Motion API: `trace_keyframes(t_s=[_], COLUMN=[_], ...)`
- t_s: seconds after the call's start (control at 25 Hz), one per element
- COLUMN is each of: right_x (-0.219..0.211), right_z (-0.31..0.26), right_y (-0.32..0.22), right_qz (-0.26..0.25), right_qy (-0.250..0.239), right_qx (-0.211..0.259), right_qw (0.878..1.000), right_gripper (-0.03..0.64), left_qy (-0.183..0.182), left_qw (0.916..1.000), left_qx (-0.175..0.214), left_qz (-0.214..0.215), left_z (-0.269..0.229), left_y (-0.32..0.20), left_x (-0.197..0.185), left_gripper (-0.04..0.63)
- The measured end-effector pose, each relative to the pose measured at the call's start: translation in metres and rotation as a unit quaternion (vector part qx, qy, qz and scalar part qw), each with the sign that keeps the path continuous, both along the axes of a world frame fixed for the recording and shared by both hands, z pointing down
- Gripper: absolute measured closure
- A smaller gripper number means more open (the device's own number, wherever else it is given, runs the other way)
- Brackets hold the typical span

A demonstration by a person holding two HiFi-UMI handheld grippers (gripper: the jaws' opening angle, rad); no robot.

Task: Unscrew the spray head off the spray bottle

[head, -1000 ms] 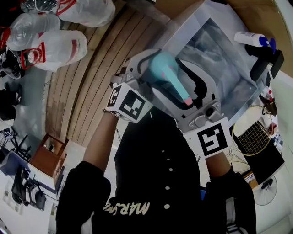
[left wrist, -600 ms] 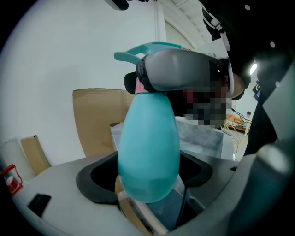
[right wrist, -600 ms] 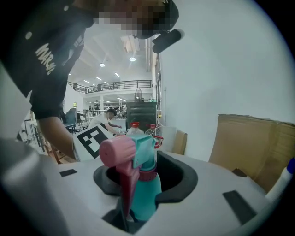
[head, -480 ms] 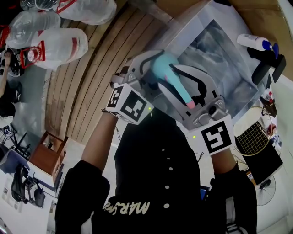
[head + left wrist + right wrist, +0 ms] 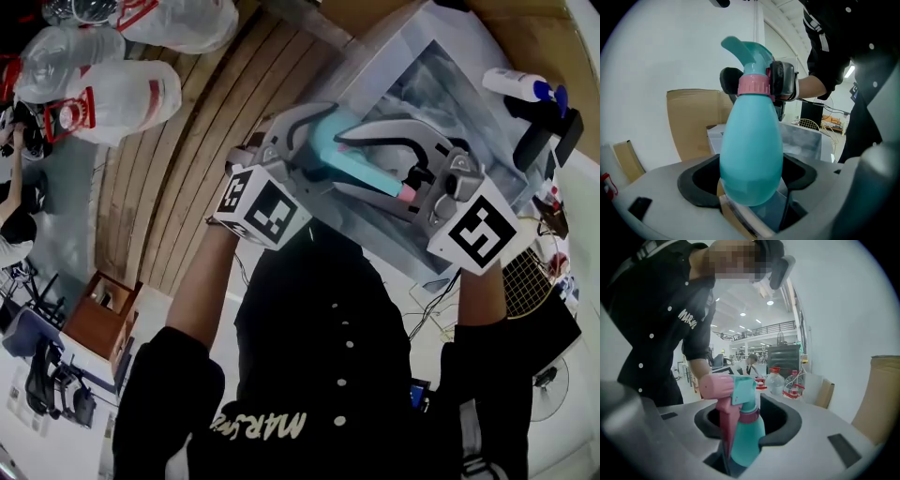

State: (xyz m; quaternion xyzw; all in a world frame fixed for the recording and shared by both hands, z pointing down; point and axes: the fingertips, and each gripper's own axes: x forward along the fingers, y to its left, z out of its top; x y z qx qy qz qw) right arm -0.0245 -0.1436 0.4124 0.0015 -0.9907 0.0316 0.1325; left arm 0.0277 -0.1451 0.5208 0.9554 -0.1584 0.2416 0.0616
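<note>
From above, the person holds the spray bottle (image 5: 339, 155) in the air over the table (image 5: 450, 94), and it lies nearly level between both tools. The left gripper (image 5: 317, 142) has the round bottom end. The right gripper (image 5: 364, 164) reaches over the spray head (image 5: 401, 190).

In the left gripper view, the jaws are closed on the turquoise body. The pink collar (image 5: 753, 85) sits tight on the neck, with no visible gap.

In the right gripper view, the jaws have just been closing and now stand about half open. They press on the head near its collar, with the pink trigger (image 5: 723, 427) between them.

I judge the unscrewing is not finished: the head is on the bottle. The collar must be turned loose and the head lifted off.
</note>
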Motion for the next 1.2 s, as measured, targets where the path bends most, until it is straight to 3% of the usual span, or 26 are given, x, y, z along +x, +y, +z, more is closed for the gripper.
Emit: trace_keyframes(t_s=[0.12,0.24,0.32,0.44,0.48,0.52,0.6,0.72,0.96,1.2], right_x=[0.01,0.037,0.06,0.083,0.082,0.074,0.045,0.014,0.009,0.007], right_z=[0.0,-0.012,-0.023,-0.031,-0.031,-0.031,-0.031,-0.027,-0.01,-0.01], right_y=[-0.006,-0.01,-0.008,0.008,0.019,0.031,0.055,0.06,0.026,0.017], right_qz=[0.044,0.134,0.236,0.395,0.423,0.433,0.408,0.375,0.406,0.403], right_qy=[0.015,0.0,-0.029,-0.051,-0.054,-0.059,-0.066,-0.046,-0.022,-0.011], right_qx=[-0.019,-0.038,-0.051,-0.046,-0.05,-0.062,-0.084,-0.074,-0.106,-0.084], right_qw=[0.999,0.99,0.97,0.916,0.903,0.898,0.907,0.923,0.908,0.911], right_gripper=[0.33,0.291,0.291,0.291,0.291,0.291,0.283,0.276,0.267,0.264], left_qy=[0.001,0.0,0.0,-0.001,-0.001,-0.001,-0.001,-0.001,-0.002,-0.01], left_qw=[1.0,1.0,1.0,1.0,1.0,0.9999,0.9999,0.9998,0.9999,0.9999], left_qx=[0.001,0.0,0.0,0.001,0.002,0.002,0.002,0.003,0.004,0.004], left_qz=[0.0,-0.003,-0.006,-0.008,-0.01,-0.011,-0.014,-0.017,-0.017,-0.012], left_z=[0.0,0.0,0.0,-0.001,-0.001,-0.001,0.0,0.0,-0.001,0.0], left_y=[-0.001,0.0,0.001,0.0,-0.001,0.0,0.0,0.0,0.001,0.004], left_x=[-0.001,-0.002,-0.002,-0.001,-0.001,-0.001,-0.001,0.0,0.0,0.002], left_gripper=[0.19,0.189,0.189,0.189,0.189,0.189,0.189,0.189,0.189,0.189])
